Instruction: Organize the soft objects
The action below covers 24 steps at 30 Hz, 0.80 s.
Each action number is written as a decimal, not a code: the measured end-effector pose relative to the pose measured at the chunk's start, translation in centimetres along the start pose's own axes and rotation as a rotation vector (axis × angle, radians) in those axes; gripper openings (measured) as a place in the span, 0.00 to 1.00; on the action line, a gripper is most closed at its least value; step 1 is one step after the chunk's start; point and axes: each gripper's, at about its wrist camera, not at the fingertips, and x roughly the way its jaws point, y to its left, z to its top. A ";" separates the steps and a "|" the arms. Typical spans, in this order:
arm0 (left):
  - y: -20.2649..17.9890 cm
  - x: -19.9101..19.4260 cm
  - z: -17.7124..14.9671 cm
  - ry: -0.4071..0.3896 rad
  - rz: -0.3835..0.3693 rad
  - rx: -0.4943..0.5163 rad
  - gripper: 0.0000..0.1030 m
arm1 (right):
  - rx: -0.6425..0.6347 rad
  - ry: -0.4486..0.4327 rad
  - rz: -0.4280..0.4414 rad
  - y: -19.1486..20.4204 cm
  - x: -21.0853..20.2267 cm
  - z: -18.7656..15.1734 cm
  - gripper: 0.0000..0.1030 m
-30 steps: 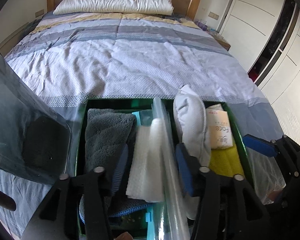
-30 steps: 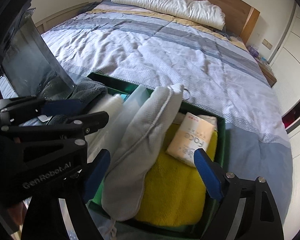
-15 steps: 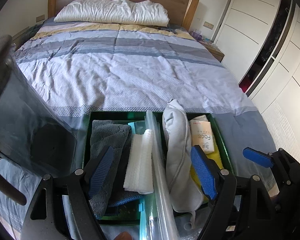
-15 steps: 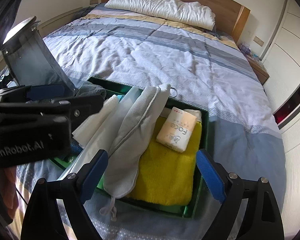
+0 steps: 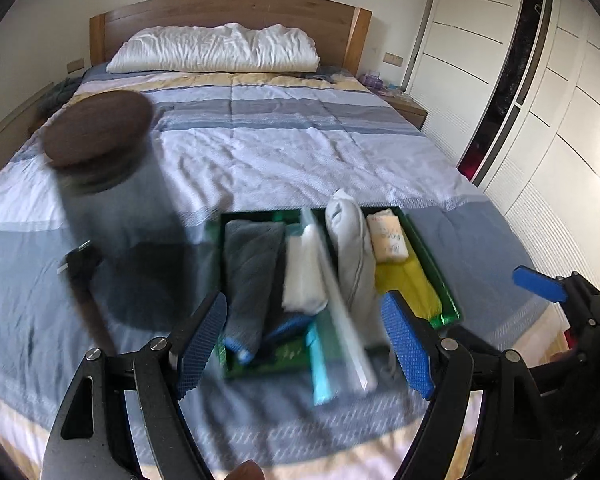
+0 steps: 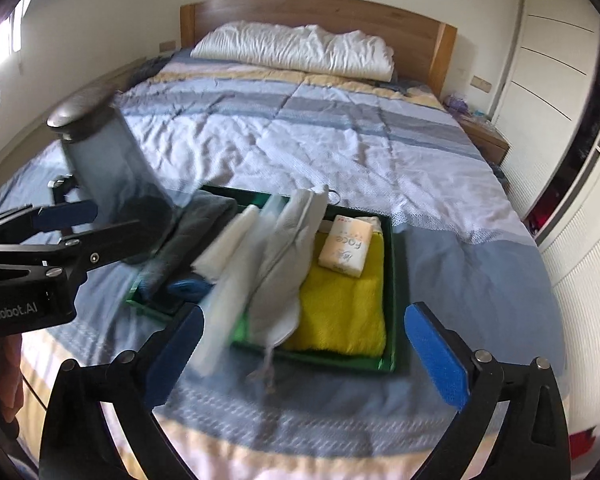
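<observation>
Tray (image 6: 392,240) of soft things sits on the bed (image 6: 300,148), ahead of and below both our grippers, long axis of each folded piece running away from us toward the pillow (image 6: 296,50). It holds a grey towel (image 5: 252,272), white cloth (image 5: 304,276), pale mitt (image 6: 288,256), yellow towel (image 6: 340,304) with a tissue pack (image 6: 346,246) lying on it, and a clear divider (image 5: 340,300) that sticks out over the near rim. Our right gripper (image 6: 308,356) frames the mitt and yellow towel; our left gripper (image 5: 308,344) frames the grey towel side. Both have just been opening their fingers, which grip nothing. A dark jar (image 5: 112,184) stands left of the tray.
</observation>
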 end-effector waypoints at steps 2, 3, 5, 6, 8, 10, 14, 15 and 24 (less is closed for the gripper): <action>1.3 -2.0 -1.2 -0.008 0.014 0.003 0.73 | 0.021 -0.025 0.001 1.3 -2.2 -1.1 1.00; 1.8 -2.8 -1.6 -0.015 0.015 0.003 0.73 | 0.030 -0.034 0.001 2.0 -3.1 -1.7 1.00; 3.2 -4.7 -2.7 -0.018 0.025 -0.004 0.73 | 0.046 -0.064 0.005 3.6 -5.3 -2.7 1.00; 3.8 -5.6 -3.3 -0.021 0.022 -0.006 0.73 | 0.060 -0.081 0.013 4.6 -6.6 -3.2 1.00; 5.1 -7.4 -4.4 -0.019 0.020 -0.014 0.74 | 0.081 -0.113 0.019 6.2 -8.6 -4.0 1.00; 6.4 -9.2 -5.6 -0.024 0.031 -0.024 0.96 | 0.100 -0.144 0.026 7.6 -10.6 -4.6 1.00; 8.9 -13.3 -8.0 -0.065 0.044 -0.044 0.99 | 0.130 -0.207 0.047 11.3 -15.1 -6.5 1.00; 9.6 -14.6 -8.6 -0.074 0.038 -0.053 0.99 | 0.135 -0.215 0.047 11.9 -15.9 -6.9 1.00; 12.7 -22.6 -12.9 -0.168 0.064 -0.047 0.99 | 0.098 -0.268 0.059 18.9 -22.3 -10.5 1.00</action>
